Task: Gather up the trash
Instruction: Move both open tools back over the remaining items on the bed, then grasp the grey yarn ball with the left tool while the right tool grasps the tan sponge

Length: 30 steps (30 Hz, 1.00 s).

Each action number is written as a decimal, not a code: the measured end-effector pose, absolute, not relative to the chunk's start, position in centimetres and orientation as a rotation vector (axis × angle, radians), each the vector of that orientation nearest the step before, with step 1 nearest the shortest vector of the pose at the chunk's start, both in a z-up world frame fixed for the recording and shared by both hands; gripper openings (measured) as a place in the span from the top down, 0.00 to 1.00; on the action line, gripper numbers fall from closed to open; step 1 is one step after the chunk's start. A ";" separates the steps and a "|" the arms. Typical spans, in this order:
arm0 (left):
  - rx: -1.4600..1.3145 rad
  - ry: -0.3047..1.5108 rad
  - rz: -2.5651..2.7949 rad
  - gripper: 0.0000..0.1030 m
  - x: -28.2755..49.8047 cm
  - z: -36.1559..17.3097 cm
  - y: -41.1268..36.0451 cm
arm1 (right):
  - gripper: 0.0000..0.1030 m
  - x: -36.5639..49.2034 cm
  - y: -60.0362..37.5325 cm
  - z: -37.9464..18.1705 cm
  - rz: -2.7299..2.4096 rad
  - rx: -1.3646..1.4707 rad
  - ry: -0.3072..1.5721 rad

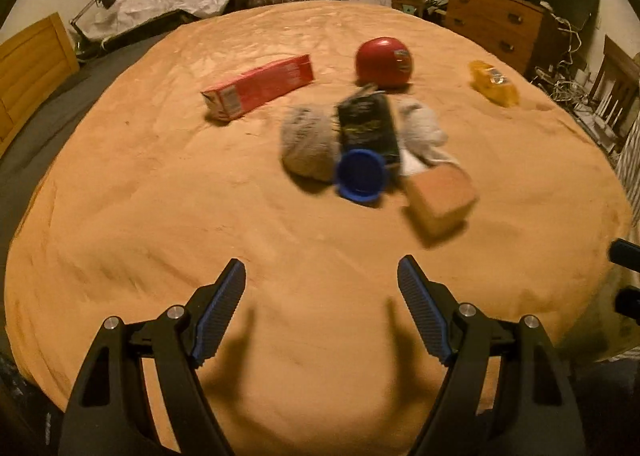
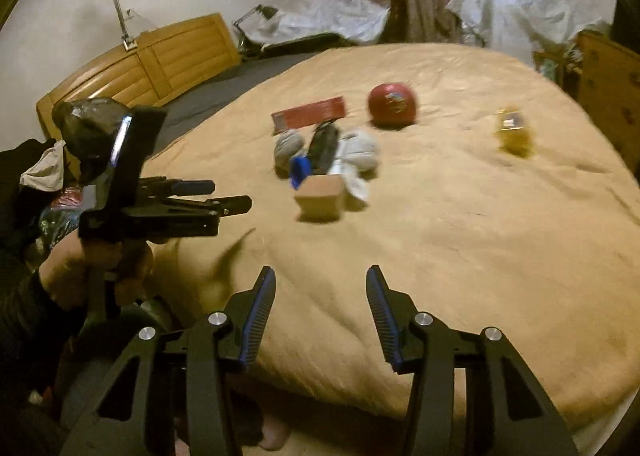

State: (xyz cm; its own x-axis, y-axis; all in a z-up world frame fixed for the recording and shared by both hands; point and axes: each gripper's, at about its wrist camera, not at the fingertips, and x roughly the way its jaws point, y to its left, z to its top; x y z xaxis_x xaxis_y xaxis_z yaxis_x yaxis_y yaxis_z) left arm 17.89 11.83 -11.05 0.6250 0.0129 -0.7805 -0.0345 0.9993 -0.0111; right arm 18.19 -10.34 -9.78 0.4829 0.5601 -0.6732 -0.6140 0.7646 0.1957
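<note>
Both grippers are out over the bed [image 1: 160, 240] now, tan blanket below, and the trash sits in a loose cluster toward the middle, well ahead of both tools. Left gripper [image 1: 322, 276]: fingers spread wide, nothing between them. Right gripper [image 2: 321, 280]: fingers also apart and empty, a narrower gap than the left.

The pile: a blue cap [image 1: 360, 176] lies against a black packet [image 1: 368, 128], with a grey ball of yarn or cloth [image 1: 308, 146] touching on one side and crumpled white paper [image 1: 420, 132] on the other. A tan block [image 1: 438, 200], sponge or cardboard, I can't tell which, sits nearest the grippers. Behind the cluster lie a long red carton [image 1: 260, 86] and a red ball-shaped item [image 1: 384, 61]; a yellow wrapper [image 1: 494, 82] sits alone, well apart to the right.

Handling looks easy on weight: all of it light, I'd judge. The block is the natural first pick, with flat opposing sides to pinch across. The carton is stiff but probably empty, so take it across the narrow width, gently, or it caves. Packet and wrapper are thin and slick; pinch a raised edge, not the flat face. The crumpled paper will squash, so any bite holds. The round red piece is the awkward one: wide, curved, likely to squirt out on this soft bedding.
</note>
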 end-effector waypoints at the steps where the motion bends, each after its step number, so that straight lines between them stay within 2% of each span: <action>1: -0.021 0.896 0.029 0.27 18.2 -11.3 12.5 | 0.52 19.0 -9.3 -10.2 0.718 -0.074 0.799; 7: -0.038 0.909 0.046 0.27 20.8 -12.5 16.2 | 0.52 24.4 -4.2 -13.6 0.699 -0.070 0.851; 17: -0.005 0.860 -0.048 0.27 24.6 -12.2 15.5 | 0.51 28.8 -1.9 -15.5 0.655 -0.087 0.858; 22: -0.120 0.859 -0.066 0.27 26.2 -12.3 15.8 | 0.59 29.4 -2.9 -15.7 0.652 -0.084 0.863; 23: -0.137 0.863 -0.060 0.30 26.4 -12.5 15.9 | 0.63 29.3 -3.1 -15.6 0.656 -0.084 0.863; 24: -0.147 0.866 -0.058 0.41 26.6 -12.7 15.9 | 0.66 29.1 -3.5 -15.5 0.663 -0.079 0.864; 26: -0.190 0.875 -0.051 0.54 26.8 -13.0 16.3 | 0.76 28.5 -4.0 -15.3 0.671 -0.074 0.860; 27: -0.214 0.869 -0.058 0.65 26.6 -13.0 16.6 | 0.79 28.1 -4.2 -15.1 0.675 -0.075 0.856; 30: -0.232 0.851 -0.053 0.74 25.7 -12.3 17.1 | 0.86 27.0 -5.1 -14.5 0.682 -0.082 0.845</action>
